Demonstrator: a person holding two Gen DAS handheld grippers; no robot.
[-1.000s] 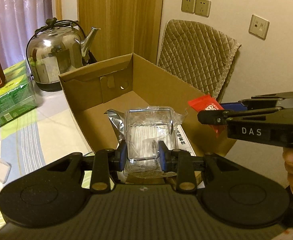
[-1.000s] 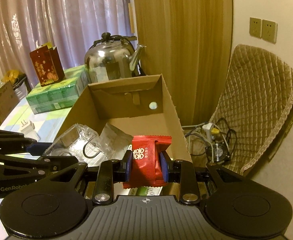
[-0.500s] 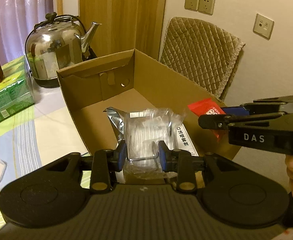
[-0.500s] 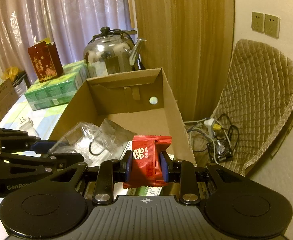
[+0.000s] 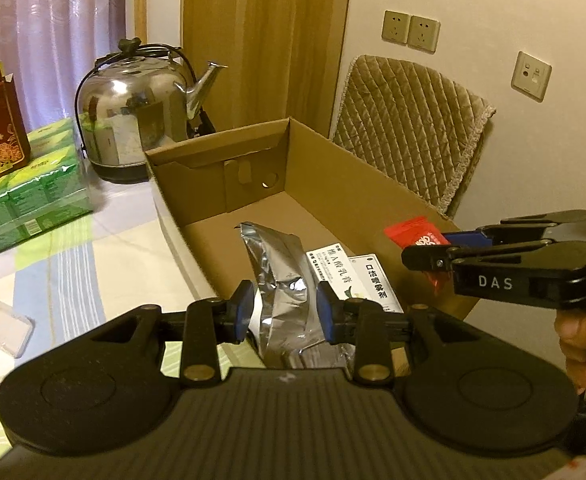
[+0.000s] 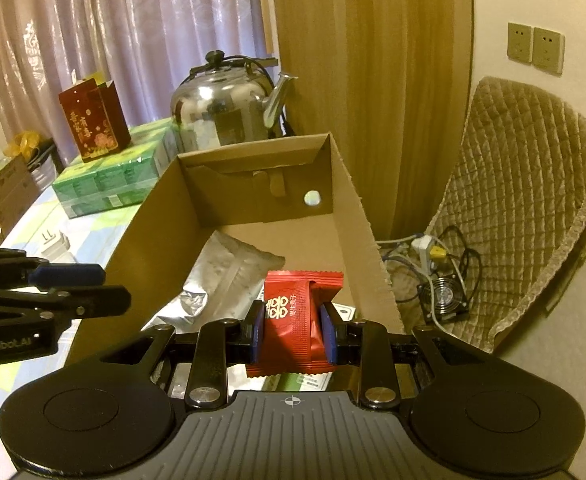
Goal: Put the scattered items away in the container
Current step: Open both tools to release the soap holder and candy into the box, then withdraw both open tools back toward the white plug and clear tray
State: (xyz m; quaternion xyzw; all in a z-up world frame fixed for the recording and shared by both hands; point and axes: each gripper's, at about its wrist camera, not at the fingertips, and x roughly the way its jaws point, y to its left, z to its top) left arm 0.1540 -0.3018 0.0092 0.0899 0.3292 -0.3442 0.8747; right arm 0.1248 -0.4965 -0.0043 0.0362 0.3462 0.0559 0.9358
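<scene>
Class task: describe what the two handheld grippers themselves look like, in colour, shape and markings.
Left gripper: matte black, two round discs on a ribbed body, brass-coloured pivot pins, blue-padded jaws. Right gripper: same build, silver pins; white "DAS" lettering on its side.

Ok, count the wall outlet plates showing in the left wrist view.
3. Two outlet plates sit side by side, one and its neighbour, above the quilted chair back; a third plate is lower, to their right.

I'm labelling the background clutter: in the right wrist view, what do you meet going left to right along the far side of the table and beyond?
Dark red paper gift bag → shiny steel kettle → open brown cardboard box → quilted tan chair cushion.
</scene>
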